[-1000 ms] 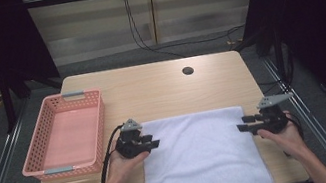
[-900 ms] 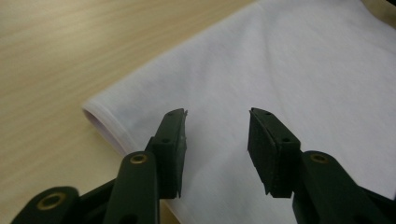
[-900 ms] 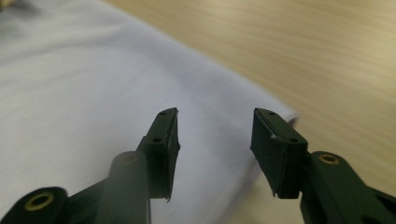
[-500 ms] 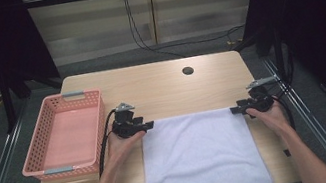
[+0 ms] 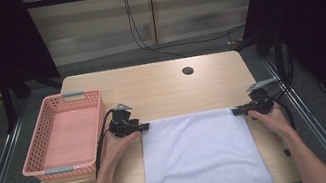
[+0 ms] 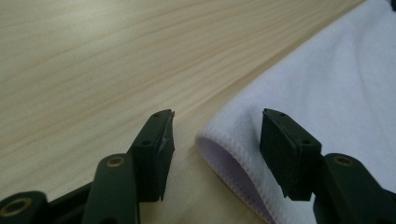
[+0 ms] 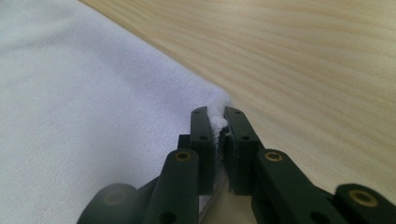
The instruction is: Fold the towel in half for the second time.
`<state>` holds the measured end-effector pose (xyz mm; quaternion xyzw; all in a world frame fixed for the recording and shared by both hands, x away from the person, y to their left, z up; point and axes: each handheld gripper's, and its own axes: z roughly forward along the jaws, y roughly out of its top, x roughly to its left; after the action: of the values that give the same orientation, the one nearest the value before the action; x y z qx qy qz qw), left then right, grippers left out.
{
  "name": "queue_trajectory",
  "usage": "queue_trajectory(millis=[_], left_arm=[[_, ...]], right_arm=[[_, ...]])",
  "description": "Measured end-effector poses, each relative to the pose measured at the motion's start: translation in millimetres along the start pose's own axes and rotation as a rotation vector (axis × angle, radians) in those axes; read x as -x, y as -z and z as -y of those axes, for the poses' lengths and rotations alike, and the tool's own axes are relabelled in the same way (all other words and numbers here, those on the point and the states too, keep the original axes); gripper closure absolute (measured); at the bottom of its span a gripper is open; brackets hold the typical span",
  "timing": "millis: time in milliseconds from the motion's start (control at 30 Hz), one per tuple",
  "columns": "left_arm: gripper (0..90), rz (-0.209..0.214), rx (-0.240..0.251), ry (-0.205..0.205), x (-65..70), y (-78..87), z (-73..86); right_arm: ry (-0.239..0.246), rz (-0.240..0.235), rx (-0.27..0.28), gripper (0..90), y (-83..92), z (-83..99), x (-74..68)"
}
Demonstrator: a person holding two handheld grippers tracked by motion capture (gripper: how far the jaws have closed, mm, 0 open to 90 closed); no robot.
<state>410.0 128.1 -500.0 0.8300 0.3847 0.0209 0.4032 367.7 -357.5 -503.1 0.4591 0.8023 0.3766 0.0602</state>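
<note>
A white towel (image 5: pixel 203 160) lies flat on the wooden table (image 5: pixel 175 84), its near end hanging over the front edge. My left gripper (image 5: pixel 144 126) is at the towel's far left corner. In the left gripper view its jaws (image 6: pixel 217 122) stand open, having just widened; the hemmed corner (image 6: pixel 233 154) lies between them and the pads do not touch it. My right gripper (image 5: pixel 234 111) is at the far right corner. Its jaws (image 7: pixel 215 114) have just been closing and now pinch the towel's (image 7: pixel 93 93) corner, a tuft of cloth showing between the pads.
A pink plastic basket (image 5: pixel 29 166) sits empty at the table's left side, close to my left forearm. A round cable hole (image 5: pixel 188 71) is in the tabletop beyond the towel. Bare wood stretches between the towel's far edge and the table's back.
Both hands moved away from the person, from the towel's sides up to its far corners. The right jaws closed onto the right corner. The towel itself has stayed in place.
</note>
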Motion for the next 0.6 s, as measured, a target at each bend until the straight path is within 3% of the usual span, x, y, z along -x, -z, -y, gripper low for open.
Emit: queue_trajectory(millis=[33, 67, 133, 167, 300, 433, 600], left_arm=[[47.6, 0.028, -0.003, -0.011, 0.3, -1.4, 0.8], [49.8, -0.011, -0.011, -0.028, 2.6, -3.1, 0.7], [53.2, 0.018, -0.013, -0.029, 3.0, -4.2, 0.8], [55.8, 0.004, -0.018, -0.046, 3.9, -4.3, 0.7], [80.8, 0.060, -0.027, -0.052, 3.3, -5.8, 2.4], [84.7, 0.047, -0.010, -0.048, 6.4, -3.1, -0.1], [84.9, 0.056, 0.062, -0.043, 7.5, 12.6, -7.4]], right_arm=[[0.001, -0.001, 0.000, 83.6, 0.0, 0.0, 0.0], [0.001, -0.002, 0.000, 83.9, 0.0, 0.0, 0.2], [-0.004, -0.003, -0.002, 84.3, 0.3, 0.0, 0.3], [-0.007, -0.002, -0.004, 84.4, 0.4, 0.1, 0.1], [-0.019, -0.010, -0.009, 84.7, 1.0, -0.1, -0.4], [-0.032, -0.022, 0.012, 85.4, 4.5, -0.4, 1.9], [-0.040, -0.036, 0.077, 85.6, 17.4, -6.3, 4.7]])
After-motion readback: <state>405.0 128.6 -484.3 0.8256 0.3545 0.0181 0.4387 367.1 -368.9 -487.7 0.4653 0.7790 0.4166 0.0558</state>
